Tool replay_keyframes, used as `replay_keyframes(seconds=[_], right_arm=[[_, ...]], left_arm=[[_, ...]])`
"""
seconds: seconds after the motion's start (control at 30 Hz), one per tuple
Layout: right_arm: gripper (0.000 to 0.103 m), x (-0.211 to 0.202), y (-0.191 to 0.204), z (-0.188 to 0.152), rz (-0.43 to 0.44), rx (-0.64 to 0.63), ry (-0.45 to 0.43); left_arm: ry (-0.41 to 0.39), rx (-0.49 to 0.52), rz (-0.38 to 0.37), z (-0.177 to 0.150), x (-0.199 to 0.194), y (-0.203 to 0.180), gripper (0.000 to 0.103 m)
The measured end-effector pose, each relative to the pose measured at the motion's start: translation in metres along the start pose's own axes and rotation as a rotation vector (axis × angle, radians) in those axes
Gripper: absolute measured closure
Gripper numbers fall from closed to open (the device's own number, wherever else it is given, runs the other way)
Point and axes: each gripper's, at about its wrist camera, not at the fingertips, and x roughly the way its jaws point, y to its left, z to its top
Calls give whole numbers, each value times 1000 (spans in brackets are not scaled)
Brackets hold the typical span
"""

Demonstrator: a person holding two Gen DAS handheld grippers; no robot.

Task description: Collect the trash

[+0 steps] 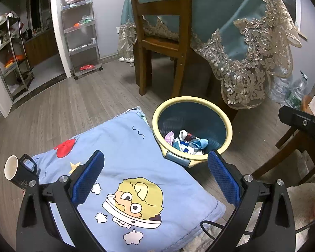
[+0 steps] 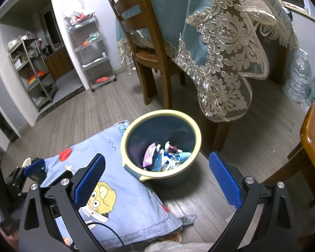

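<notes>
Now both claws are wide and hold nothing. Ahead of the left gripper point(image 1: 155, 172), just past its right finger, stands the trash bin point(image 1: 220, 113) on the floor, touching the corner of a blue cartoon cushion point(image 1: 126, 168) that lies under the claw. Wrappers point(image 1: 187, 141) already lie at its bottom. From the right gripper point(image 2: 156, 174) the bin point(image 2: 136, 124) is straight ahead between the fingers. I judge the bin stands close to the cushion so that dropping is easy. A white cup point(image 1: 10, 167) is left of the left claw, possibly next trash.

No words, numbers or brand names can be read; the print on the wrappers point(image 2: 157, 159) in the bin point(image 2: 136, 126) is too blurred.
</notes>
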Motion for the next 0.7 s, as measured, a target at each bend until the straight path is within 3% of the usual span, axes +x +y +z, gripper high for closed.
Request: replay_keyframes(seconds=[0.7], right_arm=[[5,0,0,0,0,0,0]], left_arm=[[-1,19,-4,-1,-1,-4,6]])
